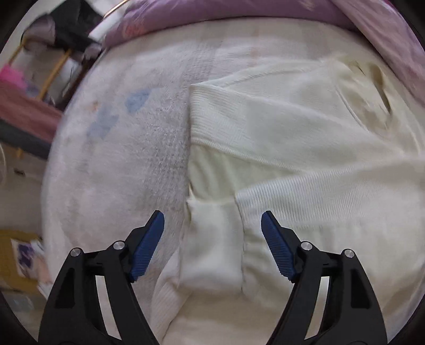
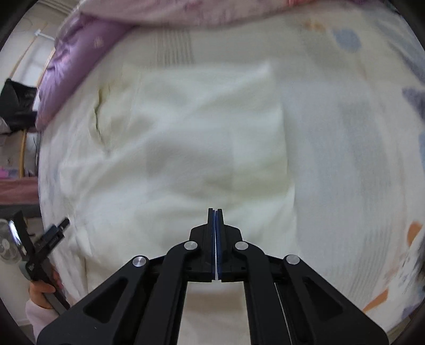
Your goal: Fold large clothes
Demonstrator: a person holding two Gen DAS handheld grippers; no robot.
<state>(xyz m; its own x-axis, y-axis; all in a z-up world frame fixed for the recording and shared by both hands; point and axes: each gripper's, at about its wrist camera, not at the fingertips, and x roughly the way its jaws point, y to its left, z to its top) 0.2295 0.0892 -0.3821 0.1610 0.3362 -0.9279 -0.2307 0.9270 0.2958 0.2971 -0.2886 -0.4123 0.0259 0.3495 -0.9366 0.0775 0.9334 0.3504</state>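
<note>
- Sweater, cream and ribbed, lies spread on the bed, with its sleeve folded across the body and the cuff resting right between your left claw fingers.
- Your left claw stands released, blue pads wide on either side of the cuff and pressing on nothing.
- Your right claw is clenched; a thin white sliver shows between the pads low down, but you cannot tell whether that is cloth or bare pad edge.
- Risk: if the right claw does pinch a layer, lifting it will likely drag the folded sleeve askew, since the knit looks soft and loose.
- Risk: closing the left claw here may catch only the cuff's top layer and unroll the fold.
- Both views are blurred; the sweater's near hem is cut off behind the claw frames, and the purple quilt hides the bed's far edge.
</note>
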